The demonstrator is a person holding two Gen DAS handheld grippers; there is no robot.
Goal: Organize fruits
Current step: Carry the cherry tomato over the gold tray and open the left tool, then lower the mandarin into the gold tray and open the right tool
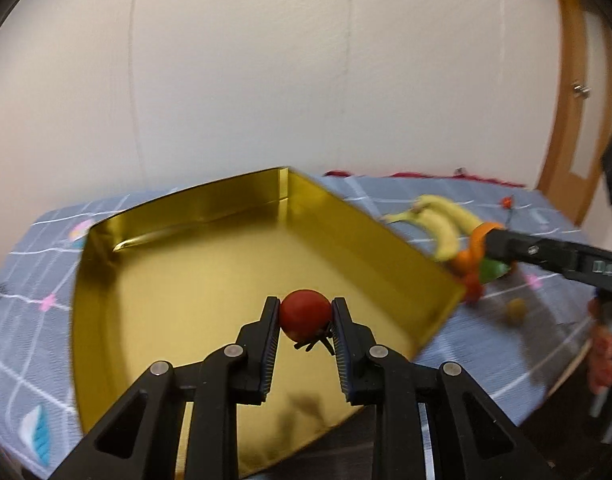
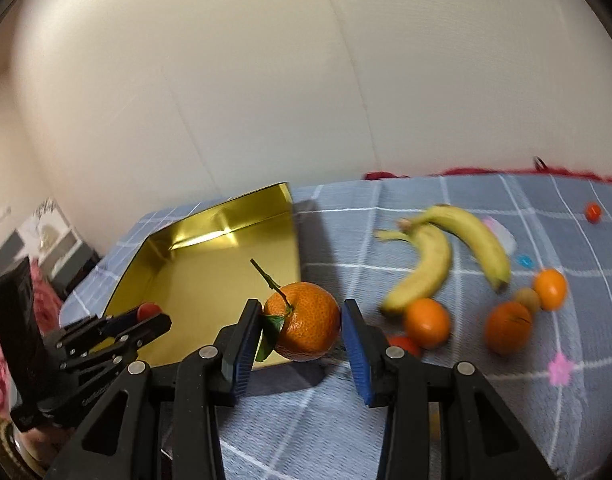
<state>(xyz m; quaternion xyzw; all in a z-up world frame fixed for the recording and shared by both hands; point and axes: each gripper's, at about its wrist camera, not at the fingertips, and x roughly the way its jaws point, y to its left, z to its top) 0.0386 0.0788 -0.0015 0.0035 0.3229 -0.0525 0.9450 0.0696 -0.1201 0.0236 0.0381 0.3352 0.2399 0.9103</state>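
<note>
Left wrist view: left gripper (image 1: 306,320) pinches a small red tomato (image 1: 305,314) across its middle, above the gold tray (image 1: 105,300) ahead. Likely light, smooth, easily bruised; gentle squeeze.

Right wrist view: right gripper (image 2: 301,324) clasps a stemmed mandarin (image 2: 306,320) at its widest girth, over the tray's near corner. Judged firm, slightly yielding.

Right gripper (image 2: 301,326) around a stemmed mandarin (image 2: 306,322), low in the frame's centre.

Pads close on either side of the fruit, a sliver of gap showing at the right pad (image 2: 356,354); leaf (image 2: 271,334) against the left one. Behind and left, an empty gold box (image 2: 209,276) on blue checked cloth (image 2: 486,412). At lower left, the left gripper (image 2: 145,314) pinching a small red fruit (image 2: 147,309) over the box's edge. At right, two bananas (image 2: 446,256), three oranges (image 2: 428,322), a brownish round fruit (image 2: 528,299), a red one (image 2: 404,343) partly hidden. Tiny red fruit (image 2: 593,212) at far upper right.
</note>
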